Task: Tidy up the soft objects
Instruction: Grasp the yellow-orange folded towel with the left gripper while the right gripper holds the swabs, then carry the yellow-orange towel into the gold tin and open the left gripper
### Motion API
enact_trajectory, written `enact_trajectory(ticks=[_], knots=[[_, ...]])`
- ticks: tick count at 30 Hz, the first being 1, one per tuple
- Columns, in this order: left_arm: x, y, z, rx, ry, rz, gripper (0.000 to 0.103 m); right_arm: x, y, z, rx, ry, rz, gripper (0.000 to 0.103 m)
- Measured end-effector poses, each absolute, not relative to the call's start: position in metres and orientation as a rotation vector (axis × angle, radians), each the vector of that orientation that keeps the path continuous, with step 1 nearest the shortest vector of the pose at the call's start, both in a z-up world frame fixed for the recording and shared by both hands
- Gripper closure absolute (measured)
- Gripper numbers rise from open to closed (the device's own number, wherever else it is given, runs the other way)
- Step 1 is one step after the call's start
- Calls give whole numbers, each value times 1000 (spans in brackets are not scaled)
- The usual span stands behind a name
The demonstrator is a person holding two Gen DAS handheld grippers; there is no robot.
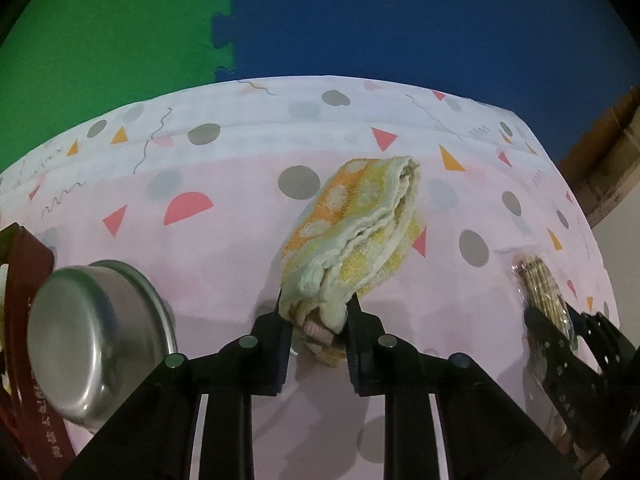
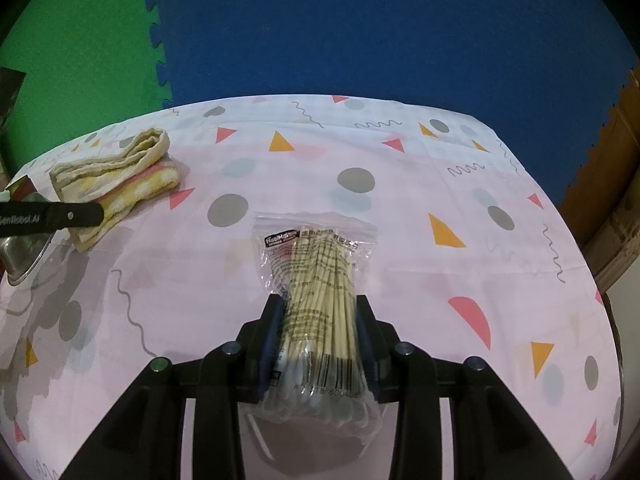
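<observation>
Gripping a folded yellow-and-orange towel [image 1: 352,236], the left tool [image 1: 316,312] is closing its two fingers on the towel's near end, with the rest of the cloth extending away over the worktop [image 1: 192,272]; whether that far part is resting on the cloth-covered surface cannot be told.

Clamping a clear zip bag of cotton swabs [image 2: 320,304], the right tool [image 2: 320,312] is pressing its blue-padded fingers against the bag's two sides, with the sealed top pointing away and the barcoded end lying nearest the camera.

Item, towel: showing in the right wrist view at far left, folded in several layers, with the left tool's black finger crossing its near end.

Item, swab bag: appearing in the left wrist view at far right, with the right tool beneath it.

Item, steel bowl [image 1: 96,344]: sitting tilted at the left tool's left, its underside facing the camera, leaning beside a dark red box [image 1: 24,280].

Item, tablecloth: pale pink with grey dots and coloured triangles, covering the worktop.

Item, foam mats: green [image 1: 104,40] and blue [image 1: 400,20] interlocking pieces lying beyond the worktop's far edge.
</observation>
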State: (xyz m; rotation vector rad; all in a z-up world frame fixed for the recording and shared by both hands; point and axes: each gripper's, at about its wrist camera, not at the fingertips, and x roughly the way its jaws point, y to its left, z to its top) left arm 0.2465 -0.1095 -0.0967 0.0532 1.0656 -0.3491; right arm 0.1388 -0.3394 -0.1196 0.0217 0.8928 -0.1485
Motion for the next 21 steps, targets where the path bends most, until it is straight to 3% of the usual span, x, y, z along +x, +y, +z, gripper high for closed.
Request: enact_trajectory(ticks=[21], knots=[[197,-100,-66,60,1018,-342,82,139,-340,-119,23,894,-147,66]])
